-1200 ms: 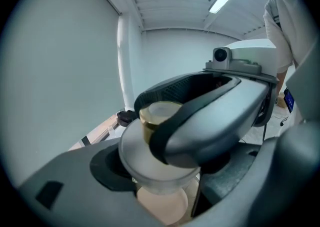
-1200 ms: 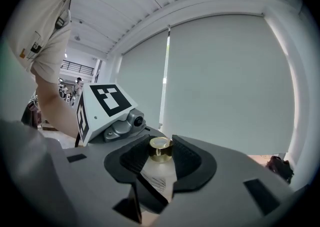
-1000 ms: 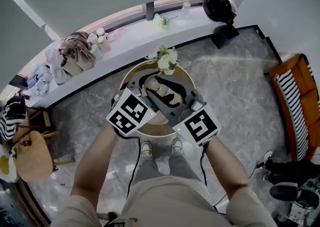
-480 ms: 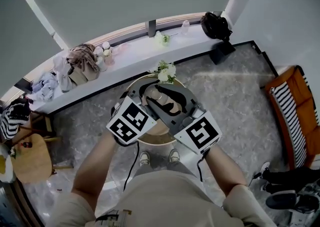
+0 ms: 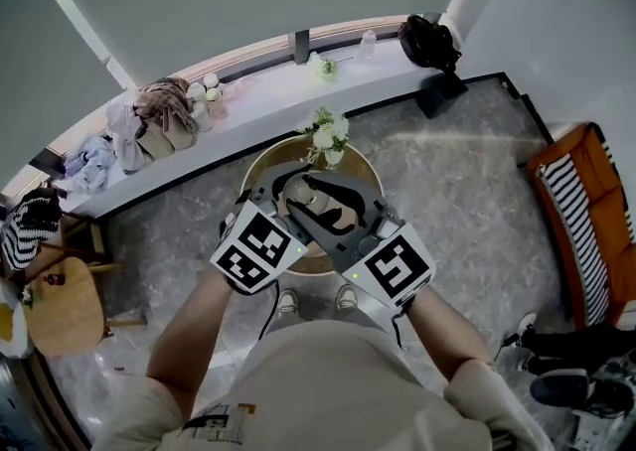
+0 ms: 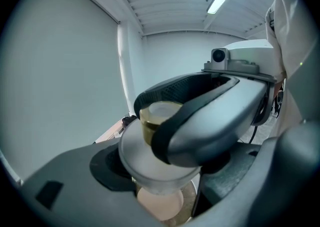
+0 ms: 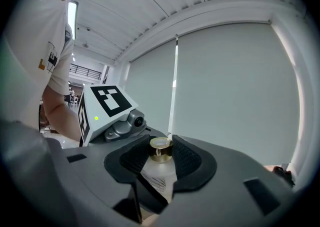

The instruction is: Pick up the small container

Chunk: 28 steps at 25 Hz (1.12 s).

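The small container (image 5: pixel 310 202) is a frosted bottle with a gold cap (image 7: pixel 161 150), held in the air over a round wooden table (image 5: pixel 260 163). My left gripper (image 5: pixel 298 197) comes in from the lower left and is shut on the bottle's frosted body (image 6: pixel 150 158). My right gripper (image 5: pixel 328 203) comes from the lower right. Its black pads (image 7: pixel 190 163) are closed on the bottle's shoulders just under the cap. In the left gripper view the right gripper's grey jaw wraps the gold neck (image 6: pixel 148 123). The bottle's lower half is hidden by the jaws.
A vase of white flowers (image 5: pixel 326 133) stands at the table's far edge. A white ledge (image 5: pixel 268 81) behind carries bags and bottles, with a black bag (image 5: pixel 429 40) at its right end. A striped orange seat (image 5: pixel 586 211) is right, a wooden stool (image 5: pixel 60 305) left.
Both grippers stay together on the bottle over the table. They sit slightly lower and nearer the body than a second ago, and the head view has shifted a little.
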Each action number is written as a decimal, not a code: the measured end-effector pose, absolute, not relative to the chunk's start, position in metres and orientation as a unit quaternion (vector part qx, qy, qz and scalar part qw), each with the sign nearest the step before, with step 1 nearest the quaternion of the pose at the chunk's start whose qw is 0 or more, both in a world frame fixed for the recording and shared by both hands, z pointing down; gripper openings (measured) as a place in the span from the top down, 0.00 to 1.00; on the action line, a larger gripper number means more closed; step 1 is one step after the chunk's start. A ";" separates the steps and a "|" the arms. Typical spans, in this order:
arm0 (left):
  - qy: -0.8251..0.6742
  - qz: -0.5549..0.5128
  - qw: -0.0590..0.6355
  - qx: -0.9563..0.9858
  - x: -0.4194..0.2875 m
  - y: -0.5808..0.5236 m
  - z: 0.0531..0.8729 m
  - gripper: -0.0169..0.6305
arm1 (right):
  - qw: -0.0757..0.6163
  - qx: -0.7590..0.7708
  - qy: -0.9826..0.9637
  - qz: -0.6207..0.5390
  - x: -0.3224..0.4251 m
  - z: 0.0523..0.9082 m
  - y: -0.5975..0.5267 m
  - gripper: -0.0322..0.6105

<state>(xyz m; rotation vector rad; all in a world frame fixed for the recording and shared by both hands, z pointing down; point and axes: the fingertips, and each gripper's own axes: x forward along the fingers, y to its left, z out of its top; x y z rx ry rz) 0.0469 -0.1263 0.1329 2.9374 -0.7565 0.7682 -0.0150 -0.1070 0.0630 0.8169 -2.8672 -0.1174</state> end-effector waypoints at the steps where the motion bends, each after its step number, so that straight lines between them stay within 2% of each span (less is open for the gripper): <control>1: -0.240 0.244 0.007 0.940 0.048 -0.123 0.135 0.44 | 0.079 0.272 -0.958 -0.037 -0.015 0.064 -0.104 0.74; 17: -0.237 0.252 0.040 0.937 0.060 -0.093 0.166 0.44 | 0.086 0.262 -0.961 -0.003 -0.003 0.091 -0.078 0.74; 28: -0.233 0.251 0.037 0.939 0.063 -0.083 0.167 0.44 | 0.086 0.262 -0.961 -0.009 0.000 0.092 -0.069 0.74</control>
